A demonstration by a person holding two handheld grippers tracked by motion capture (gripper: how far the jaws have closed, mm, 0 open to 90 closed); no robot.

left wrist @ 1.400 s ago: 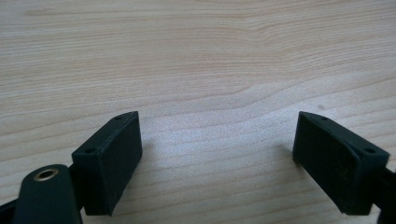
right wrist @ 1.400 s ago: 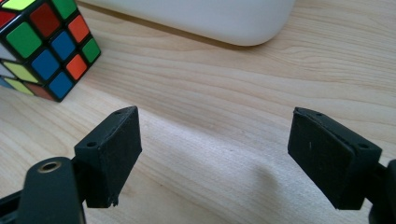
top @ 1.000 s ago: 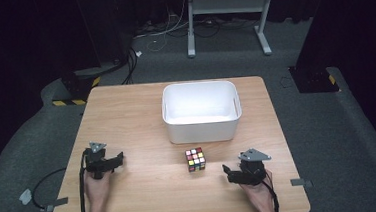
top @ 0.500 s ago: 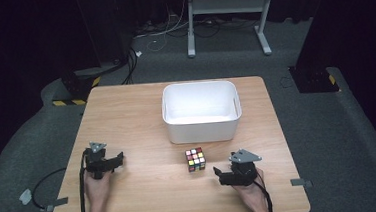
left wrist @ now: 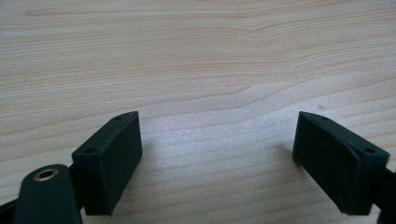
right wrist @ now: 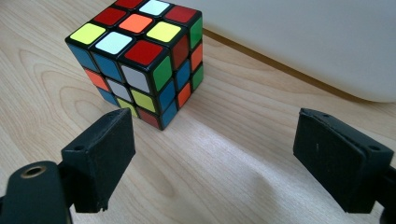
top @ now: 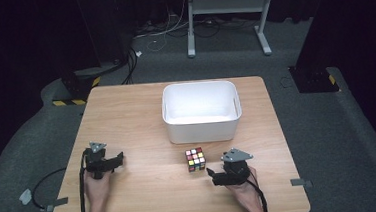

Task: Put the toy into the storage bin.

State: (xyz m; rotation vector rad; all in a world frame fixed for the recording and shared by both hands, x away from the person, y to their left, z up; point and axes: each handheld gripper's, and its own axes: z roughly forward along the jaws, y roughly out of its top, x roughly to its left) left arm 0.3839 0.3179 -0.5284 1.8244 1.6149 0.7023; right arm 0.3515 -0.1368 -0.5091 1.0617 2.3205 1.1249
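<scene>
right hand-held gripper (top: 212,175): jaws wide, have just been opening, nothing between the pads; low over the surface, near front right, pointing left toward the cube
right hand-held gripper, own view (right wrist: 212,161): two black pads well apart, bare wood between them; cube just ahead of the left pad, not touching it
rubik's cube (top: 195,159): sits flat on the surface, just in front of the white bin, just left of the right hand-held gripper; mixed colours on top, red, orange, yellow, white
rubik's cube, right gripper view (right wrist: 137,59): ahead and to the left, white bin wall behind it
left hand-held gripper (top: 120,158): jaws wide, holding nothing; front left of the surface, well apart from the cube
left hand-held gripper, own view (left wrist: 215,163): pads far apart over bare wood grain
white bin (top: 202,130): rectangular plastic tub, centre back of the surface, looks empty
surface (top: 131,115): light wooden tabletop
hands: one on each gripper, coming in from the bottom edge
</scene>
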